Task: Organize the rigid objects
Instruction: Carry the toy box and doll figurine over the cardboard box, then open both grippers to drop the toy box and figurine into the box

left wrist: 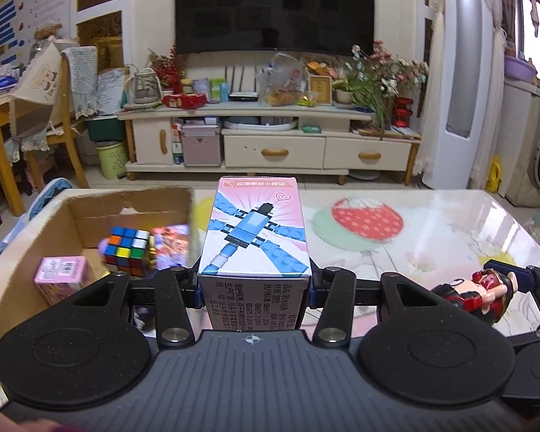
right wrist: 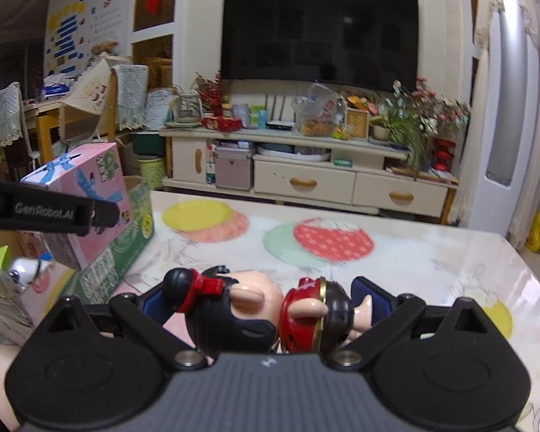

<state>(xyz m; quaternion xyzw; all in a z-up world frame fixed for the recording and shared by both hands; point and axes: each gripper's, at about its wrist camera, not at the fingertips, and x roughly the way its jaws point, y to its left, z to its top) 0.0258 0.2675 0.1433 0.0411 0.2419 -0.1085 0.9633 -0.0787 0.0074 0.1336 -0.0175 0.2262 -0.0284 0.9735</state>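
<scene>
The toy box (left wrist: 256, 230) hides the cardboard box's (left wrist: 54, 223) blurred right wall.

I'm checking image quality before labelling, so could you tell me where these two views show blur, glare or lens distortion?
Left wrist view: the toy box in the left gripper is sharp, the cardboard box rim smears, window glare washes the table. Right wrist view: the figurine in the right gripper is soft, the tablecloth circles blur, the walls bow outward.
</scene>
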